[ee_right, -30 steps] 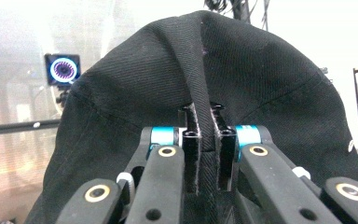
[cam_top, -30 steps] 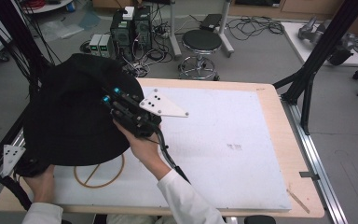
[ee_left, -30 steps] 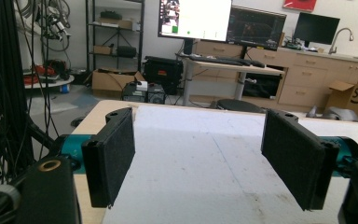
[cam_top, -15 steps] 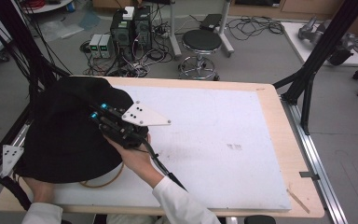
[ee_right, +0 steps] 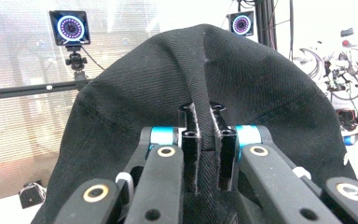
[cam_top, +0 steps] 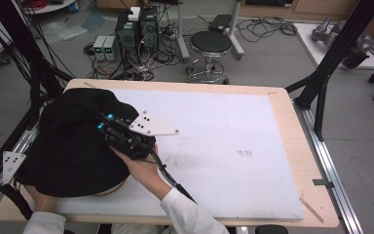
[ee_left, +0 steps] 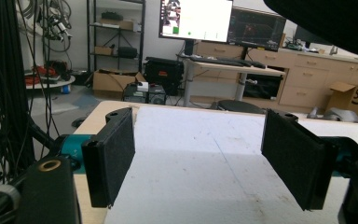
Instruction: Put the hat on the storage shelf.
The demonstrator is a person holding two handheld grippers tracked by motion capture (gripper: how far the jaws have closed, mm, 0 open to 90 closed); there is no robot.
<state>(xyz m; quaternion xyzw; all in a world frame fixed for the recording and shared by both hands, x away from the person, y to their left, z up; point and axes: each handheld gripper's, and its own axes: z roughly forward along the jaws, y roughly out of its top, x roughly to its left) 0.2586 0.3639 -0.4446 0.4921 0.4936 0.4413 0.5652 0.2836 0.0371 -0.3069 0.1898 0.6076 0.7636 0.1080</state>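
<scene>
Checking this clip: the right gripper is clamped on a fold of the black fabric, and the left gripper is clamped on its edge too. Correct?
Not quite. The left gripper is open: the left gripper view shows its jaws wide apart over the white table surface, with nothing between them. The right gripper is indeed clamped on a fold of the black fabric.

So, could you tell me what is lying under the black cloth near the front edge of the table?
A short arc of a wooden ring peeks out beneath the black cloth, which covers the rest.
</scene>
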